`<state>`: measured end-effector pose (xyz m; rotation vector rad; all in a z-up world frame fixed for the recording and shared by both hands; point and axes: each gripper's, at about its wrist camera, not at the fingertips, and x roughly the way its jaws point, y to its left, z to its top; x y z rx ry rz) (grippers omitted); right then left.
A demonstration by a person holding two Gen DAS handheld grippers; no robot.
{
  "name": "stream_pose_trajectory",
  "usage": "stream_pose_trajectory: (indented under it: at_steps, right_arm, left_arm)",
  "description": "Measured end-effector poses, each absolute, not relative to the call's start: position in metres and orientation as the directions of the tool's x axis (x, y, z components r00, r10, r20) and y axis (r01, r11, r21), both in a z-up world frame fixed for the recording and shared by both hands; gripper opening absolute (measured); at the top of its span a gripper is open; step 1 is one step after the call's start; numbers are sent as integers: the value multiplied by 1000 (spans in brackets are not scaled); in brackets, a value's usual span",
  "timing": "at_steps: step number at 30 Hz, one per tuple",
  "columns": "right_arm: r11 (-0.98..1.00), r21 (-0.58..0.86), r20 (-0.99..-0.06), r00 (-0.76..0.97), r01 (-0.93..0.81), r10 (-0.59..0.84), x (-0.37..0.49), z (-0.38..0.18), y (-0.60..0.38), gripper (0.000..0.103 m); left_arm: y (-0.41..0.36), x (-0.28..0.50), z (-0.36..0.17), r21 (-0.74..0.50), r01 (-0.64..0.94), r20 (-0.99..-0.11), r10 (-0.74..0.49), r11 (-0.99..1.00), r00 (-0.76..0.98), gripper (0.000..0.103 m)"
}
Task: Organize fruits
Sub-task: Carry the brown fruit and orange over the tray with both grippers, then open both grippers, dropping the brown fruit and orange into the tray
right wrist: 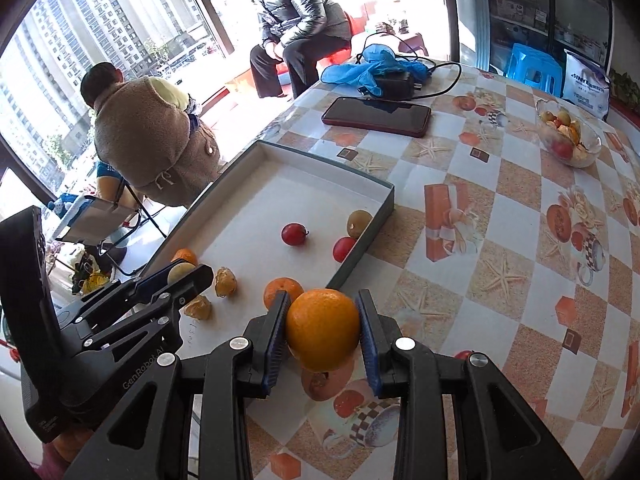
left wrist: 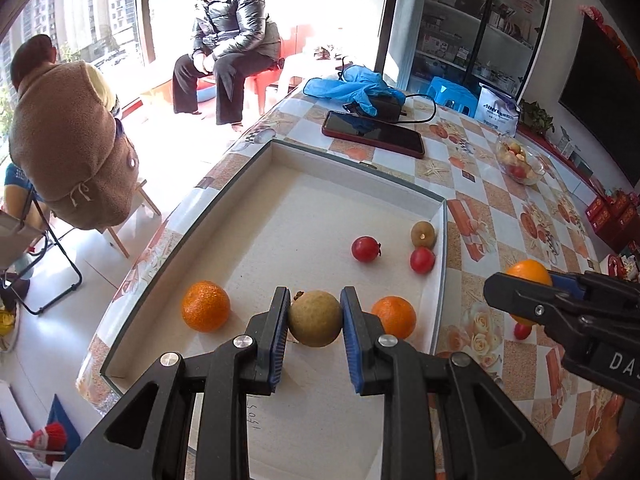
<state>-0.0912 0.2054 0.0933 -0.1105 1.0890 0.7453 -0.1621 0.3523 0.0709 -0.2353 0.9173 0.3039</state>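
My left gripper [left wrist: 315,316] is shut on a round tan fruit [left wrist: 315,319] and holds it above the near part of a white tray [left wrist: 360,164]. In the tray lie two oranges [left wrist: 206,306] [left wrist: 394,317], two small red fruits [left wrist: 365,249] [left wrist: 422,260] and a brownish-green fruit [left wrist: 423,234]. My right gripper [right wrist: 322,330] is shut on a large orange [right wrist: 322,328], over the tablecloth just right of the tray's near corner. From the right wrist, the left gripper [right wrist: 186,276] shows at the left, with two amber husk-like pieces [right wrist: 225,281] beside it.
A dark phone [right wrist: 376,116], a blue cloth [right wrist: 372,68] with a charger and cable, and a glass bowl of fruit [right wrist: 568,138] sit on the far table. A small red fruit [left wrist: 522,331] lies on the cloth under the right gripper. Two people sit beyond the table's left edge.
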Motion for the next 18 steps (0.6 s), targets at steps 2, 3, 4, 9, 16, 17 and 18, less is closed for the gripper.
stream_pose_trajectory:
  at_steps: [2,3,4,9,16,17,18]
  right_arm:
    - [749,278,-838,229,-602,495,-86,90,219,35]
    - [746,281,-841,220,-604,494,-84,88,226,35]
    - [744,281,-845,211,-607,491,-82,85,232,35]
    - [737,263,-874,171,-622,456,-77,65,258,35]
    - [743,201,-903,173,-639,393,-66,48,275,35]
    - [746,195,-905,176,-637,387,-64,46,276,35]
    - [748,194,-908,174,-635,382,-61,44,277,35]
  left_arm:
    - [357,-159,65,-42,-368,-813,182,929,553,28]
    - [359,-157,62,-40,-372,-817,184,927,546,28]
    - [362,-156,59,-41,-377,-823,182,925,538,28]
    - [371,-149,44,-34,-399,-846,186,916,500,28]
    - [375,-137,35,-9,-400,-860,198,916,471,28]
    - [376,-135,33,-8,-401,-863,197,916,466,28]
    - [376,-133,31,-5,-403,-866,198,915,460,28]
